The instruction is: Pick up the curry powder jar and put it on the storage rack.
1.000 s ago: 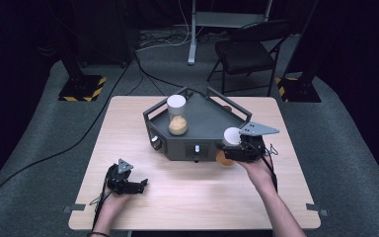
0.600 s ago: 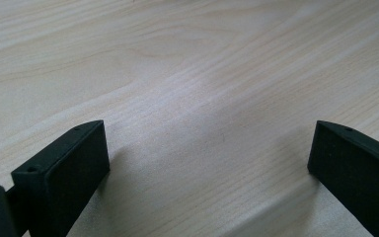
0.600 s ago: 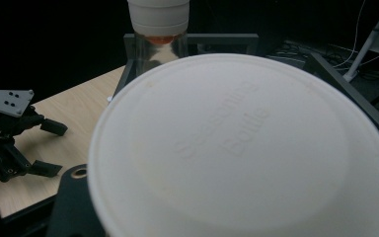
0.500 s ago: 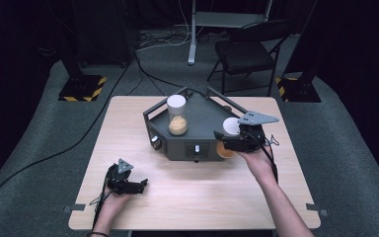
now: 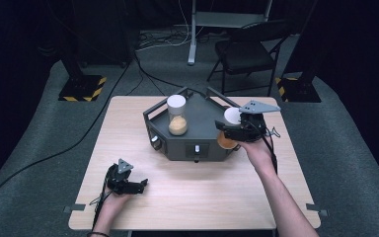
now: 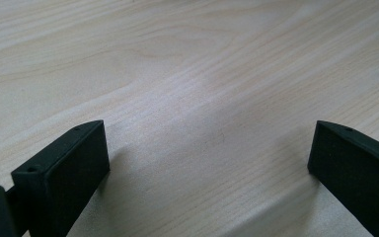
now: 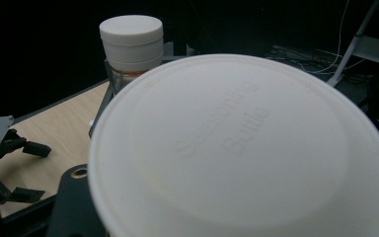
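Note:
A dark angular tray (image 5: pixel 197 148) stands mid-table. On it stands an upright clear jar (image 5: pixel 177 116) with a white lid and orange contents; the right gripper view shows it too (image 7: pixel 131 39). My right gripper (image 5: pixel 237 131) is shut on a second, tilted jar (image 5: pixel 225 141) of the same kind, held above the tray's right corner. That jar's white lid (image 7: pixel 242 148) sits so close to the camera that it hides the jaws. My left gripper (image 5: pixel 135 185) rests on the table (image 5: pixel 202 197) near the front left, jaws open with only bare wood between them (image 6: pixel 212 138).
The left gripper (image 7: pixel 32 170) also appears at the lower left of the right gripper view. A black folding chair (image 5: pixel 249 49) and a metal stand (image 5: pixel 193 34) are behind the table. Striped floor bases (image 5: pixel 84 88) flank it.
My right gripper has risen with its jar and moved a little away from the front edge, over the tray's right corner. The left gripper has not moved.

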The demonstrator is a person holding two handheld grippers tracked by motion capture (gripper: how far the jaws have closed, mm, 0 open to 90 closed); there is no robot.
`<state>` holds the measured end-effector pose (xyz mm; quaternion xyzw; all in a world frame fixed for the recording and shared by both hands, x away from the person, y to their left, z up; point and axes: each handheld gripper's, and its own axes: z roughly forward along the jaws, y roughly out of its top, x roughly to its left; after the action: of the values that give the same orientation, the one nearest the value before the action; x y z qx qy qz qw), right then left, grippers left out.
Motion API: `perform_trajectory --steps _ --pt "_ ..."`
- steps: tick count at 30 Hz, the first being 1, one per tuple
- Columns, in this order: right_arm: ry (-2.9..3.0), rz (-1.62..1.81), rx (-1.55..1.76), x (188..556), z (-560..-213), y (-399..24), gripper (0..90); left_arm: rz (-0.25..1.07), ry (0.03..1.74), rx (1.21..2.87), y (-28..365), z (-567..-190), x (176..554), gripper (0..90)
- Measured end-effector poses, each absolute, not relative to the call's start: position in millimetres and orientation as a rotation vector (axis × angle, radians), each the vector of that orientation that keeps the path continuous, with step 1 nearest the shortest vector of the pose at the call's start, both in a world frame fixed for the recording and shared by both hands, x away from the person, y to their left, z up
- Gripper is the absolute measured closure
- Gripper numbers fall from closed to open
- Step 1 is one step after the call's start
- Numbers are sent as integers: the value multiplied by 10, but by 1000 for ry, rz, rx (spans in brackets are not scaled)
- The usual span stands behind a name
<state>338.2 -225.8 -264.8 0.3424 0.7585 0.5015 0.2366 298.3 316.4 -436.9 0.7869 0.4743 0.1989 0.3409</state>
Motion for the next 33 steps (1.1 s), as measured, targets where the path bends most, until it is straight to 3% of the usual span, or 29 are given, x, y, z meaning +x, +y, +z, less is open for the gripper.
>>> perform_trajectory --steps 33 --pt "2025 1299 1025 3862 -2671 -1956 342 516 1231 2049 3168 -4369 2986 20"
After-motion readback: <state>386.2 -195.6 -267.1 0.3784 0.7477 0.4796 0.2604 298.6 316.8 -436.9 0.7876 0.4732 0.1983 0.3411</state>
